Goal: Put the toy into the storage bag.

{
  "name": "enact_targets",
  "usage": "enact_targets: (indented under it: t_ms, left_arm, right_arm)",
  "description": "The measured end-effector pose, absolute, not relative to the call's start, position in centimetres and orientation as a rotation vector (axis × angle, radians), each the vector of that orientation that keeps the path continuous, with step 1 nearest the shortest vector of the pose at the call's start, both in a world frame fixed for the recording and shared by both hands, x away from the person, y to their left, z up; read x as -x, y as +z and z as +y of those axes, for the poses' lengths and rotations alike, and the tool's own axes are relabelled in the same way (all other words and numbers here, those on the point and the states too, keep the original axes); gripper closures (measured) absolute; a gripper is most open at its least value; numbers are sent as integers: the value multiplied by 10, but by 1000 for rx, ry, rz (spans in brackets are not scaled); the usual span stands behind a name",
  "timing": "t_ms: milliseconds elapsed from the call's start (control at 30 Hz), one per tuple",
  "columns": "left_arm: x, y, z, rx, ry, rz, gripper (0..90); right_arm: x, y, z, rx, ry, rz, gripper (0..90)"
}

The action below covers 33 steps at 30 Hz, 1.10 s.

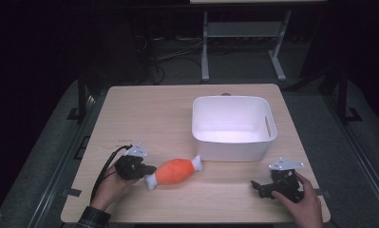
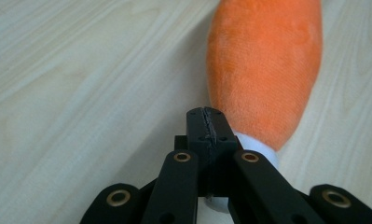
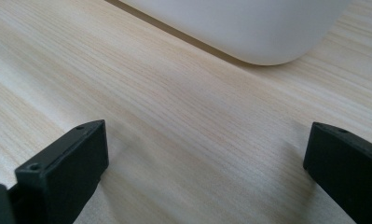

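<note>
High view: light wooden table (image 1: pixel 168 109) with a white bin (image 1: pixel 233 127) on its right half, toward the far edge, empty inside, one handle slot on its right wall. An orange plush toy with white ends (image 1: pixel 174 171) lies on the table near the front edge, left of the bin's near left corner and just apart from it, its long axis running from lower left to upper right. Left claw (image 1: pixel 148 170), held in the left hand (image 1: pixel 112 186), sits at the toy's near white end; cable trails off to the left. Right claw (image 1: pixel 258 186), held in the right hand (image 1: pixel 302 202), rests low over the table at front right, well apart from the toy, in front of the bin's right corner. Left gripper view: left claw (image 2: pixel 207 128) has its jaws pressed together, narrow, with the orange plush toy (image 2: pixel 265 65) directly beyond and to the right; white end of the toy shows beside and under the linkage, so the jaws probably pinch a bit of it, though the contact itself is hidden. Right gripper view: right claw (image 3: pixel 207 163) stands wide, bare table (image 3: pixel 183 121) between the jaws, nothing held; rounded bottom corner of the white bin (image 3: pixel 249 28) ahead.
</note>
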<state>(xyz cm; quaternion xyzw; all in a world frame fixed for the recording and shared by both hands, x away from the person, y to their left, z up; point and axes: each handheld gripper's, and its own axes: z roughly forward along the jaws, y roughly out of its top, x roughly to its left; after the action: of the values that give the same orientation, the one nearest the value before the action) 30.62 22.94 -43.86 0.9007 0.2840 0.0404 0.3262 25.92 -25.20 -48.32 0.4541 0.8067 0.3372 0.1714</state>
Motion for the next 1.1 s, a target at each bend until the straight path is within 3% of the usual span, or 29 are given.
enact_targets:
  t_ms: [800,933,1100]
  left_arm:
    - [-288,-444,237,-2362,99,780,882]
    - [-289,-442,239,-2350,122,807,821]
    - [-292,-434,244,-2287,139,826,648]
  right_arm:
    - [-259,-483,-252,-1289,957,2290,0]
    - [-259,-483,-252,-1289,957,2290,0]
    - [-259,-483,-252,-1289,957,2290,0]
